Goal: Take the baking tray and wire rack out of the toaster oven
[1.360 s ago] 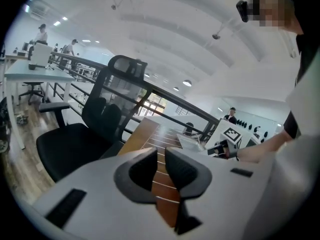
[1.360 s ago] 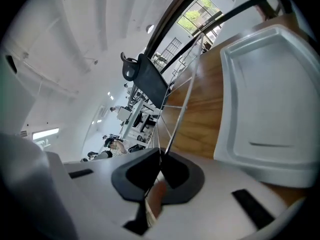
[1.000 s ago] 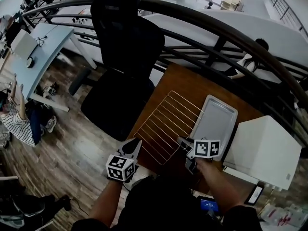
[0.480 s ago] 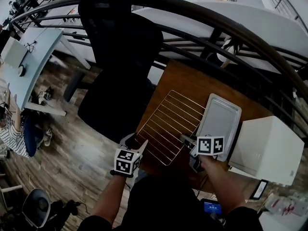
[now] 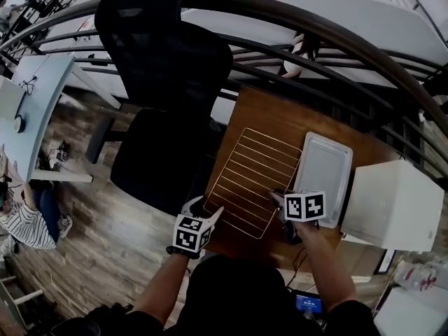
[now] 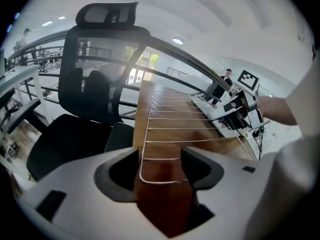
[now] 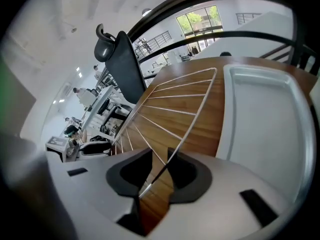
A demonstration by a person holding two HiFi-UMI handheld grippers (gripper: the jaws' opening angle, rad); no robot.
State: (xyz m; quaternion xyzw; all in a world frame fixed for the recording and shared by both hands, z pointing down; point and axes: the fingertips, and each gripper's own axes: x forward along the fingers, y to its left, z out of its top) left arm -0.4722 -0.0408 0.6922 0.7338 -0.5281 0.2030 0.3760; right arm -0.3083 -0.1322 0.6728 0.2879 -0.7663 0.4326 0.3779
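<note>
Head view: wire rack (image 5: pixel 253 180) lies beside baking tray (image 5: pixel 322 177) on the tabletop (image 5: pixel 273 117). My left gripper (image 5: pixel 208 212) and right gripper (image 5: pixel 278 200) have just been opening their jaws. Both are released, with rack wire between each pair.

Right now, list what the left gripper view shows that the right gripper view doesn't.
Only the left gripper view: the right gripper and the hand holding it, at the wire rack's far edge. Only the right gripper view: the baking tray's flat bed, close up. Both: the rack on the wooden table, the black chair. The left gripper and right gripper have just been opening, each with a rack wire between its parted jaws.
</note>
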